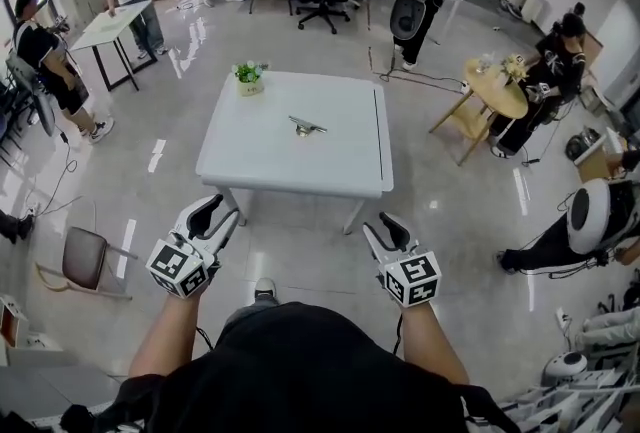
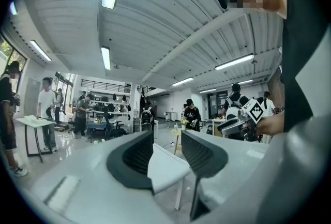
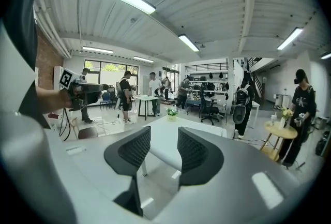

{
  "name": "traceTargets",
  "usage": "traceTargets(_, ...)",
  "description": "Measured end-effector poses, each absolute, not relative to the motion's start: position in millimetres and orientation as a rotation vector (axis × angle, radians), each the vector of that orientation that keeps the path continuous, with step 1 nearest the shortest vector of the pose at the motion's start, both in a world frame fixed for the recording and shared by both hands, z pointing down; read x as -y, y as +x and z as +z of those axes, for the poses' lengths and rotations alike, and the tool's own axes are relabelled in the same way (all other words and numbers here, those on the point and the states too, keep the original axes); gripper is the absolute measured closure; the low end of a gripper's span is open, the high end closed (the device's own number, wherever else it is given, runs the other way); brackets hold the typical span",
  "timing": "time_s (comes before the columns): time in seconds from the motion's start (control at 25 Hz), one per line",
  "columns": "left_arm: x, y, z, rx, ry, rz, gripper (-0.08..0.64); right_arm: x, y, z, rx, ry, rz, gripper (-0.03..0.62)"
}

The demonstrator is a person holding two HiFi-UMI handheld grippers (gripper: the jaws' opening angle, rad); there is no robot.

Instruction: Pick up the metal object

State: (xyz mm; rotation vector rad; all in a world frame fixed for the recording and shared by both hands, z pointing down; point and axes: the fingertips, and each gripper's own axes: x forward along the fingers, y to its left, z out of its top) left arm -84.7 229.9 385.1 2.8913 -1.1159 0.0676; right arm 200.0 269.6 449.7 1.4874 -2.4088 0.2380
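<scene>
Two grippers hover empty, jaws apart: the left gripper (image 1: 215,213) and the right gripper (image 1: 383,227). The metal object (image 1: 307,127) lies mid-table on the white table (image 1: 260,156), at 12 o'clock from them.

Ahead of me the table (image 1: 250,156) carries the metal object (image 1: 307,127) near its middle and a potted plant (image 1: 248,78) at its far left corner, with my left gripper (image 1: 216,217) and right gripper (image 1: 383,233) side by side before its near edge.
</scene>
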Motion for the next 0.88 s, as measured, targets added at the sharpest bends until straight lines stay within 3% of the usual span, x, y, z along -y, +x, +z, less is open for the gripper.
traceTargets(0.88, -196.1, -101.9, 414.3, 1.064, 2.824, 0.075, 0.36, -238.8, 177.9, 458.0, 2.386, 1.463, 0.231, 0.396)
